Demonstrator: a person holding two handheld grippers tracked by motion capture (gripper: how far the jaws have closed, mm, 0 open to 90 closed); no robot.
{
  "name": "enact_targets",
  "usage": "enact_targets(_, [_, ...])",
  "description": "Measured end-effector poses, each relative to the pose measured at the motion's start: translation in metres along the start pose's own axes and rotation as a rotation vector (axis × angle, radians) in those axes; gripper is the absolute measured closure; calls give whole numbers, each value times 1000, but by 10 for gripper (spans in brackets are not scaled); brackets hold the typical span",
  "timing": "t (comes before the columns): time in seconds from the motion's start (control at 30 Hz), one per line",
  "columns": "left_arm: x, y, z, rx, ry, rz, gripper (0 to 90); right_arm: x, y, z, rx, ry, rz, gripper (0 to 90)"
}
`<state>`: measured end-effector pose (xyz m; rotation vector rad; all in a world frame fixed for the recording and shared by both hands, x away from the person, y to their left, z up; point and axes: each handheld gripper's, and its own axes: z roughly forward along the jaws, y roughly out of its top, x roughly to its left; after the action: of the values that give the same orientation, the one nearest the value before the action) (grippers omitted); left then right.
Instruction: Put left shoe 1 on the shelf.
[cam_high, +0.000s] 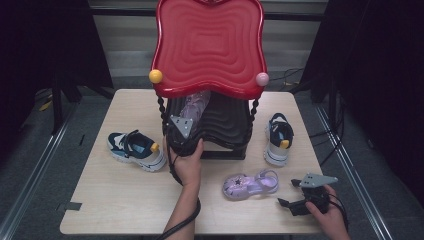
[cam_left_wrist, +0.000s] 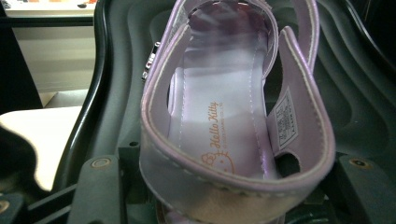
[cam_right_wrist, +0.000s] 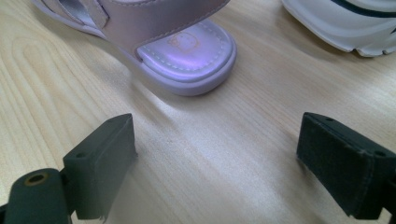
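Already the left tongs (cam_high: 186, 131), at centre frame in the high view, clamp the heel strap of a lilac sandal (cam_left_wrist: 233, 116) and hold it toe-first over the black lower shelf (cam_left_wrist: 359, 93) of the red-topped shoe rack (cam_high: 209, 45); in the left gripper view the strap sits squeezed between the two black jaws, with ribbed shelf on both sides of the shoe. By my reading this first sandal is nearly stowed but not yet let go. Its mate, the second lilac sandal (cam_high: 250, 183), lies on the counter (cam_high: 120, 205) at lower centre, just beside the right tongs (cam_high: 292, 195), whose jaws stand wide and empty in the right gripper view, the sandal's toe (cam_right_wrist: 187, 56) just ahead of them. Two blue-and-white sneakers, one at the left (cam_high: 136, 149) and one at the right (cam_high: 278, 137), flank the rack on the counter, so most of the putting-away looks left to do. Room is tight under the red top and between the rack's twisted posts; the near counter is open, though the right tongs sit close to its lower right edge.
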<state>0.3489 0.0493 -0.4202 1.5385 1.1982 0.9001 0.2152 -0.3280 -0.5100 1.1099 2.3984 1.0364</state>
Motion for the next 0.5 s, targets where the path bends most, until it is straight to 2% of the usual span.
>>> enact_targets(0.1, [0, 0, 2, -9, 17, -1, 374, 0, 0, 0, -1, 3, 1, 112])
enact_targets(0.17, [0, 0, 4, -11, 16, -14, 374, 0, 0, 0, -2, 4, 1, 112])
enact_targets(0.33, [1, 3, 9, -3, 23, -4, 373, 0, 0, 0, -1, 3, 1, 112])
enact_targets(0.5, [1, 6, 13, -12, 29, -17, 373, 0, 0, 0, -2, 3, -1, 112])
